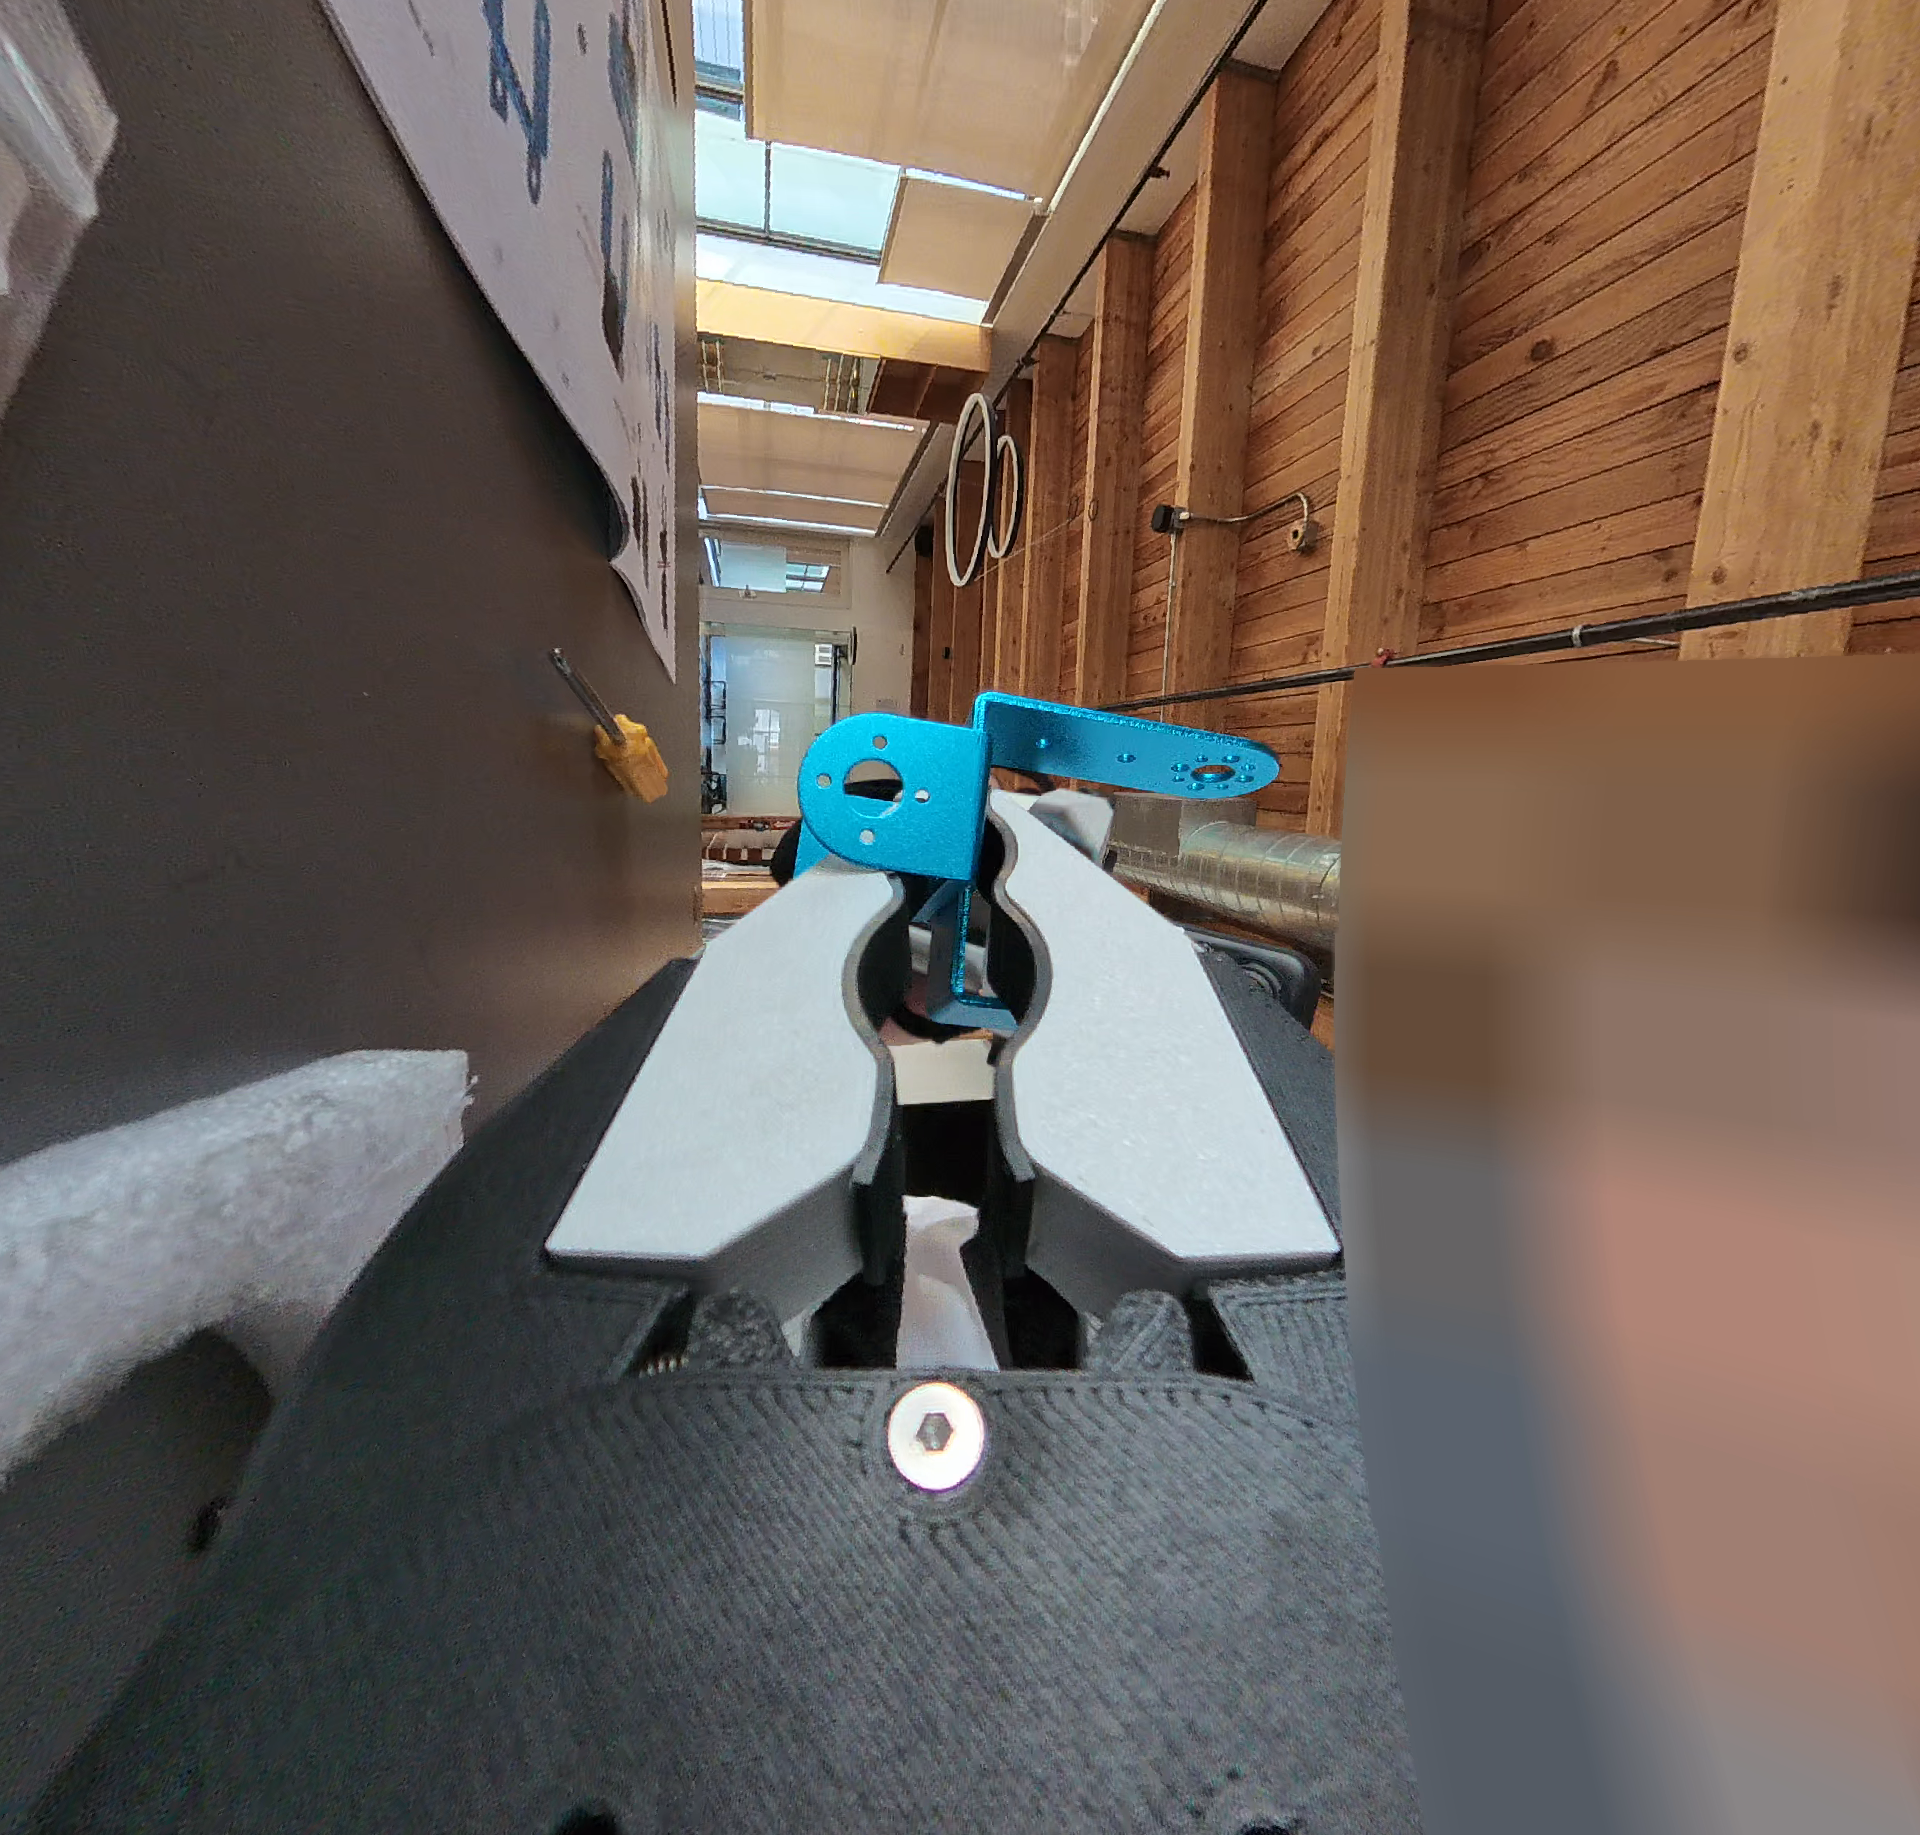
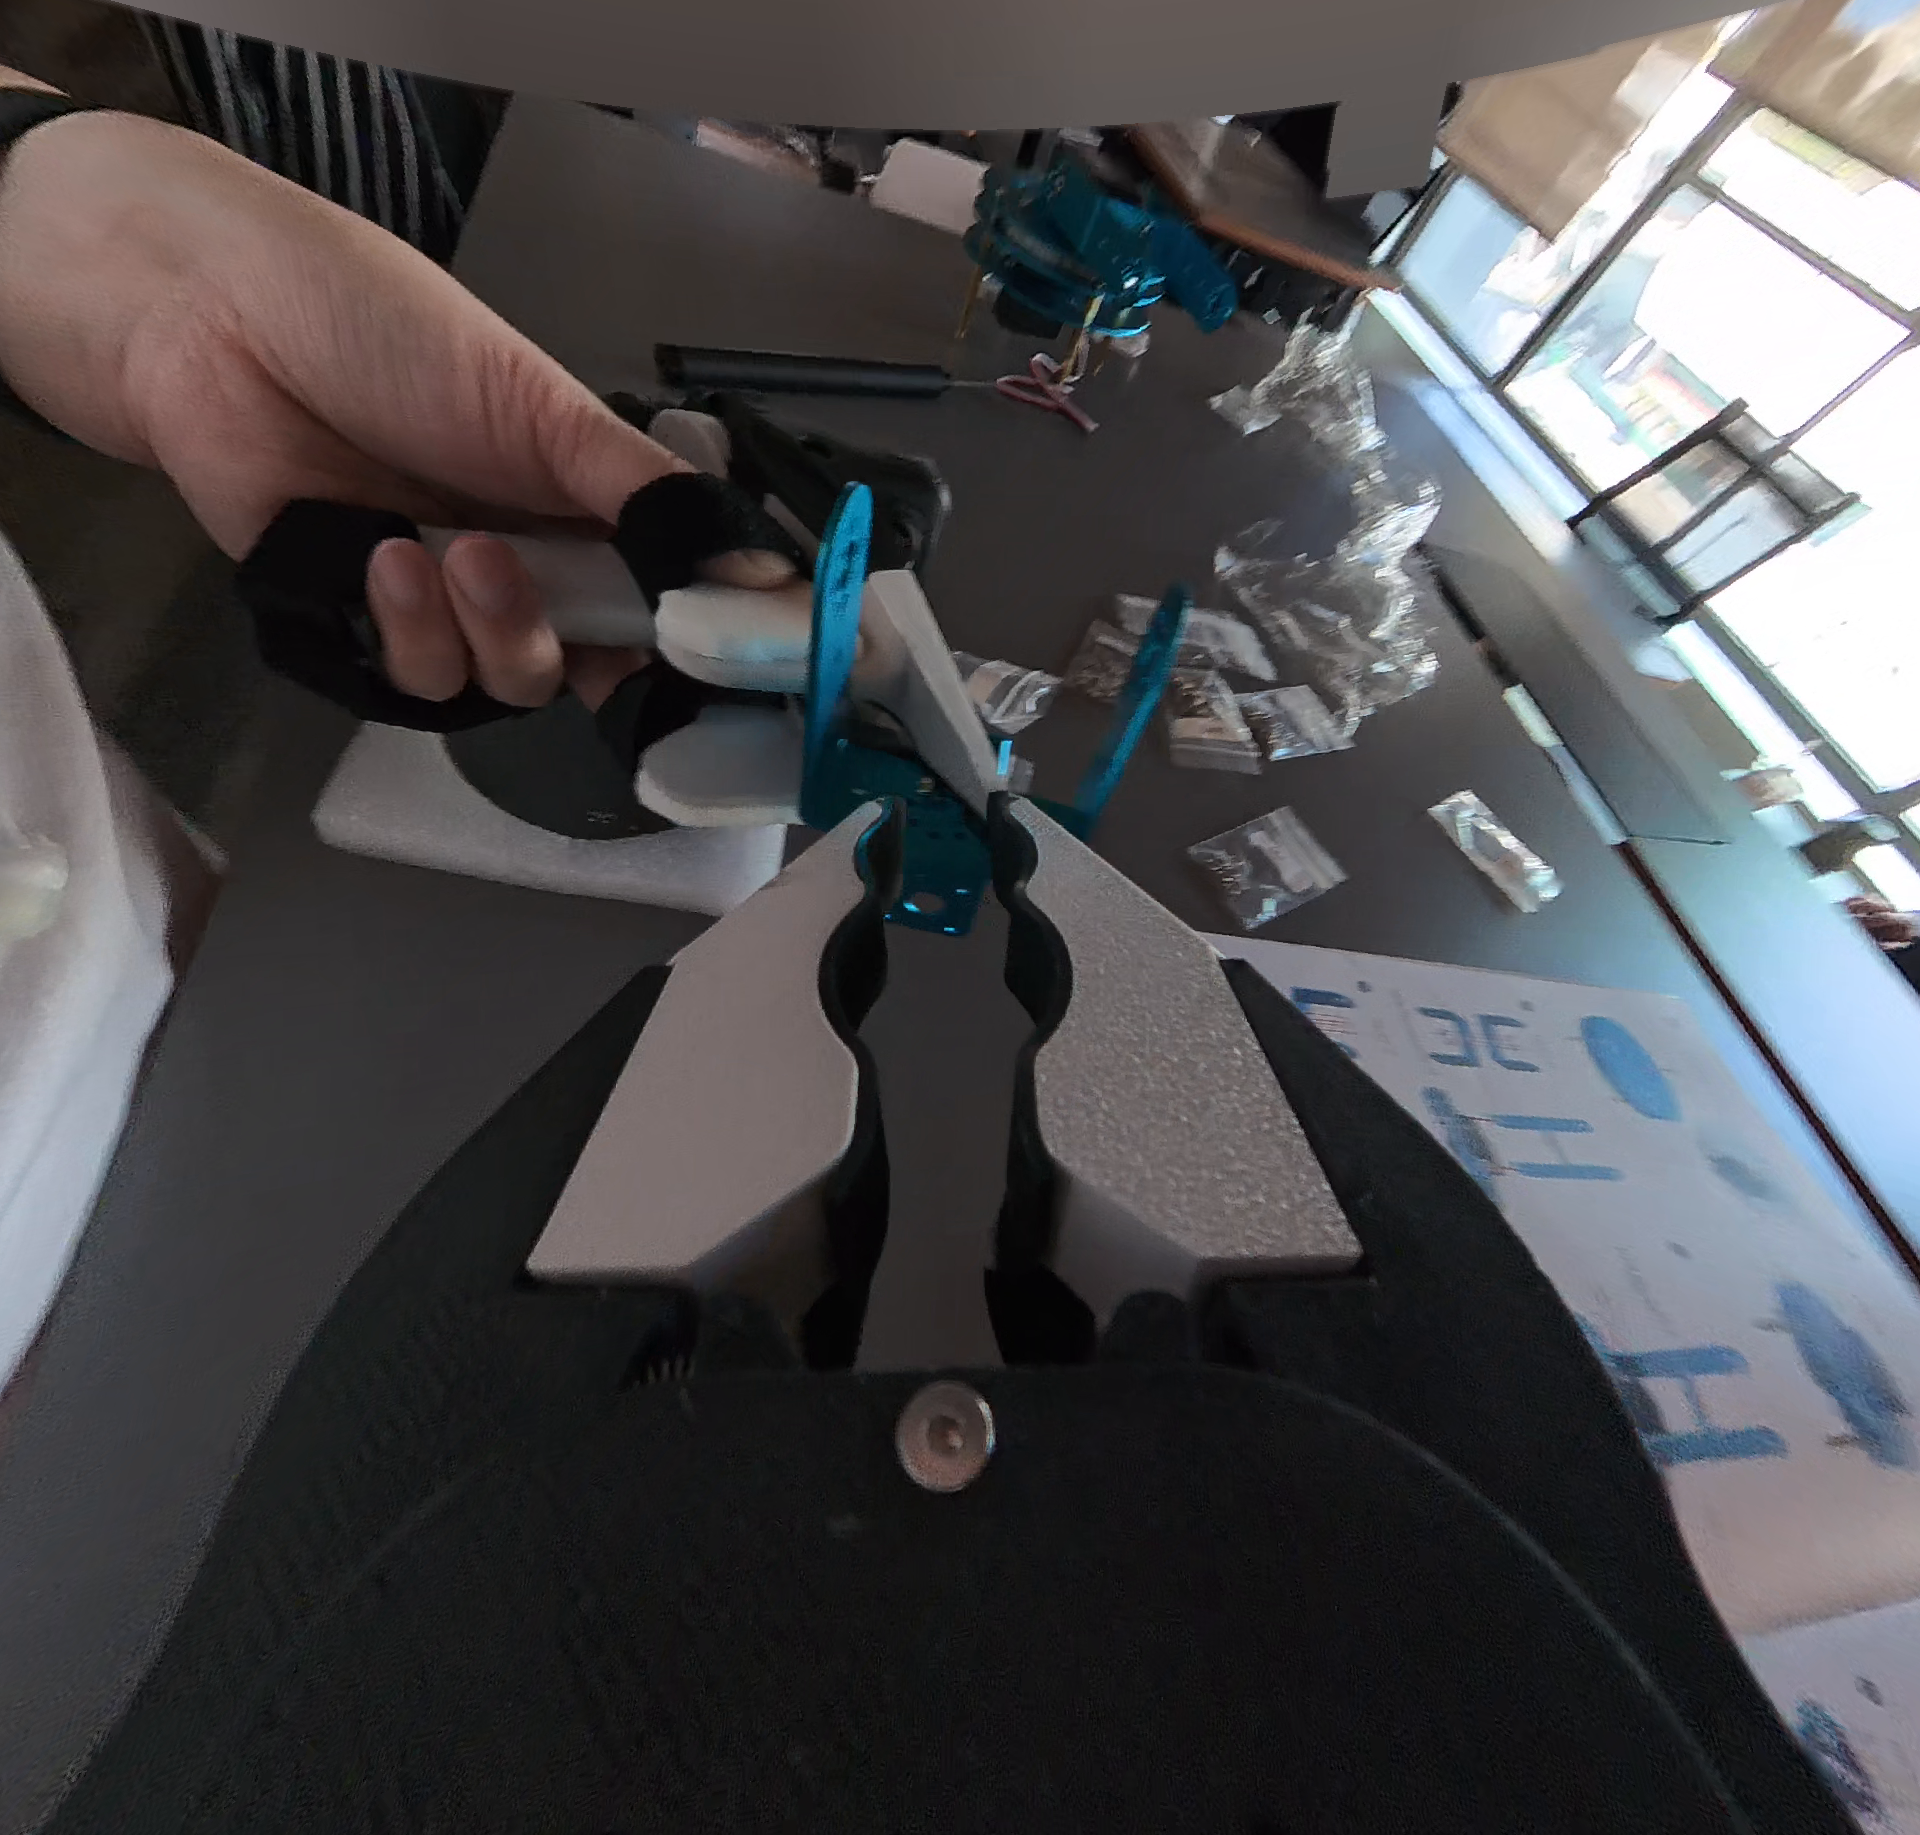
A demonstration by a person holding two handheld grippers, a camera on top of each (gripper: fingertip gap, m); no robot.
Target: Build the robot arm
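While both our tongs, left tongs [image 1: 951, 850] and right tongs [image 2: 940, 814], clamp the perforated blue metal bracket [image 1: 904, 798], we should grip steadily above the dark surface [image 2: 416, 1006].

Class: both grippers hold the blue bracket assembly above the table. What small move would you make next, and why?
Probably hold the left gripper steady and ease the right gripper a little deeper: only its fingertips pinch the blue bracket, while the left one clamps the blue part farther back along its fingers.
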